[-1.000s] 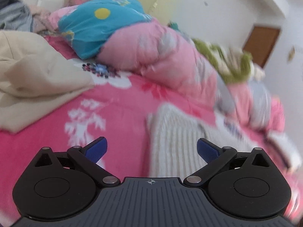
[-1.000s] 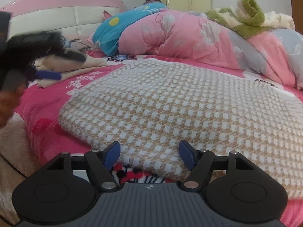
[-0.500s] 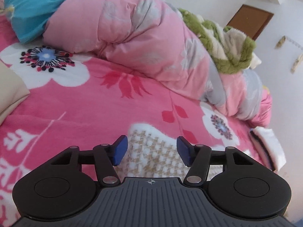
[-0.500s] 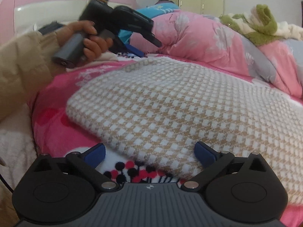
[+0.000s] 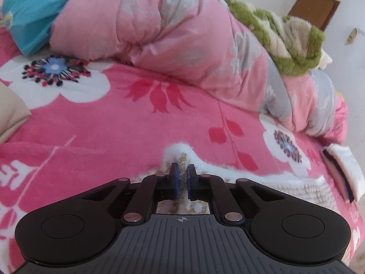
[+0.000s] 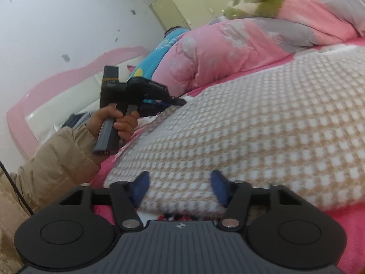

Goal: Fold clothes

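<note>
A tan-and-white checked knit garment (image 6: pixel 262 123) lies spread on the pink flowered bed. In the left wrist view my left gripper (image 5: pixel 181 178) is shut on a corner of this garment (image 5: pixel 182 157), whose white fleecy underside shows around the pinch. The right wrist view shows the same left gripper (image 6: pixel 175 102) at the garment's far left corner, held by a hand (image 6: pixel 118 123) in a beige sleeve. My right gripper (image 6: pixel 179 187) stands open at the garment's near edge, its blue fingers (image 6: pixel 141 187) on either side of the fabric without closing on it.
A rolled pink quilt (image 5: pixel 173 36) with a green-and-cream blanket (image 5: pixel 287 43) on top lies along the far side of the bed. A blue pillow (image 5: pixel 25 16) sits at its left end. Beige clothing (image 5: pixel 11 116) lies at the left edge. A pink headboard (image 6: pixel 68 80) stands behind.
My left gripper went from open above the garment's corner to shut on it. My right gripper tilted and moved closer over the garment's near edge, still open.
</note>
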A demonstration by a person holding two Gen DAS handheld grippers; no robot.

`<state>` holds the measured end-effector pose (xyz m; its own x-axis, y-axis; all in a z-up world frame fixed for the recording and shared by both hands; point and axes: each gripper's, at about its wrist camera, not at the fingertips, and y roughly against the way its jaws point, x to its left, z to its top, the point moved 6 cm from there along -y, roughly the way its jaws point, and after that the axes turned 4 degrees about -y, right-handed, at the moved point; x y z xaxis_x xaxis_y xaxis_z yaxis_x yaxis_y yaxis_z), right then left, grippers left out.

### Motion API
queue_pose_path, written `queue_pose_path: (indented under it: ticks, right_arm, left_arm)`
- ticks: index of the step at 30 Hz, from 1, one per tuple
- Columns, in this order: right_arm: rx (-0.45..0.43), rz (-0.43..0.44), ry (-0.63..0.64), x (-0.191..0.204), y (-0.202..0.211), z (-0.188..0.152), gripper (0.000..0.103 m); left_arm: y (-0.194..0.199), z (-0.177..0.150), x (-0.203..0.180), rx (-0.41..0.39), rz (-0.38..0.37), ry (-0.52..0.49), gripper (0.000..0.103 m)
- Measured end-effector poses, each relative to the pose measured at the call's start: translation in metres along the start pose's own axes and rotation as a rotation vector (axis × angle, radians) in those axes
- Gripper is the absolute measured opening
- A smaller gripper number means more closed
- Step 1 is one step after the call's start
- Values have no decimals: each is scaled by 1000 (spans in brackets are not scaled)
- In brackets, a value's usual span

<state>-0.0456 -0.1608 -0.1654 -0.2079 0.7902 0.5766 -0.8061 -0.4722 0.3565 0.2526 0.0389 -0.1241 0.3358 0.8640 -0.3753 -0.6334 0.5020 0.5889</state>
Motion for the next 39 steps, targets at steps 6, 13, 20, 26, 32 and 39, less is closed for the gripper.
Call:
queue_pose_path:
  ticks: [6,13,20,26,32,39]
  right_arm:
    - [-23,25,-89,-21,6,1,24]
    - [-41,42,-96,-27,9,-2,24]
    - [-47,49,-94,-29,11,-4,24]
    - [-49,49,-90,-30,12,-6,24]
    - [-57,9,-9,-20,21,30,24]
    - [-69,-49,106,-7,33,81,27]
  left_arm:
    - [-4,-3,26,29,18,106,5]
    - [-8,-4,37,-6,-48,202,6]
    - [-7,-7,34,14,18,102,13]
    - [42,16,36,-107,83,81,34]
    - [74,23,-20,-168,-2,-28,43]
    - [34,-19,-67,-109,-111,-162,44]
